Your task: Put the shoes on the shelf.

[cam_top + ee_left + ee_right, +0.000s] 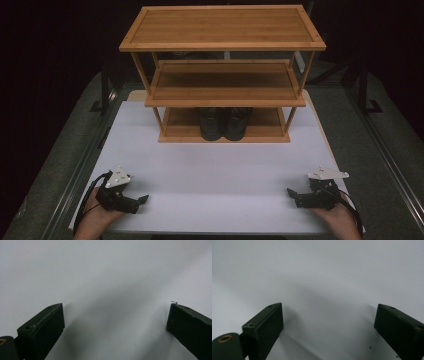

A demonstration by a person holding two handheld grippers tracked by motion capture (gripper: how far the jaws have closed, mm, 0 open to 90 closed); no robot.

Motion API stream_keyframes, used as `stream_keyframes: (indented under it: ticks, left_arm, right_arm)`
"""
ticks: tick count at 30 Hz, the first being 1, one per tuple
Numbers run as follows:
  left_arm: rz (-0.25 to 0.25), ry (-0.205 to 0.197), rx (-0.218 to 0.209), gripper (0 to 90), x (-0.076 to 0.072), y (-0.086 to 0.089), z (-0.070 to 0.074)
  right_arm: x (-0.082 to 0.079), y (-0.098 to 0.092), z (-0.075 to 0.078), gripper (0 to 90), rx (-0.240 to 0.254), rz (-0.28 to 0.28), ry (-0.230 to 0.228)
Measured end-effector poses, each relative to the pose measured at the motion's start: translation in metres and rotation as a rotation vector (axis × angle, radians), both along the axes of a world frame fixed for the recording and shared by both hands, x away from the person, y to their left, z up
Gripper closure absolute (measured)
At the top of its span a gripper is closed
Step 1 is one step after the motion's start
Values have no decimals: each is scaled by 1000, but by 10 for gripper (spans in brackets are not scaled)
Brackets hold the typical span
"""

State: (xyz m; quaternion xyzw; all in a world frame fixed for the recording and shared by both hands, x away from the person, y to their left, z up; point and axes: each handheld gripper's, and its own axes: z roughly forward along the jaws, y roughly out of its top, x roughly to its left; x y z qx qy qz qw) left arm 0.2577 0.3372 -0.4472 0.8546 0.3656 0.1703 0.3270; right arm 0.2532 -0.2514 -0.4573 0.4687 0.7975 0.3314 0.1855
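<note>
A three-tier bamboo shoe rack (222,75) stands at the far middle of the white table (215,170). A pair of black shoes (225,123) sits side by side on its bottom shelf, toes toward me. My left gripper (142,200) rests low at the near left corner, pointing inward, jaws wide open over bare white surface (115,315). My right gripper (292,194) lies at the near right corner, also pointing inward, with its jaws open and nothing between them (328,317). Both are far from the rack.
The rack's top shelf (222,26) and middle shelf (225,82) are bare wood. Grey floor (375,145) and black stand legs flank the table on both sides. The table's near edge lies just below both hands.
</note>
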Motion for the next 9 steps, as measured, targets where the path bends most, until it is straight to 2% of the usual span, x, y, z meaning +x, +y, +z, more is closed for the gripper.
stream_keyframes:
  ticks: [3, 9]
  left_arm:
    - [0, 13, -32, 9, 1, 3, -3]
    - [0, 14, -30, 7, 1, 3, -3]
  right_arm:
    - [0, 0, 0, 77, 3, 0, 1]
    - [0, 0, 0, 78, 4, 0, -1]
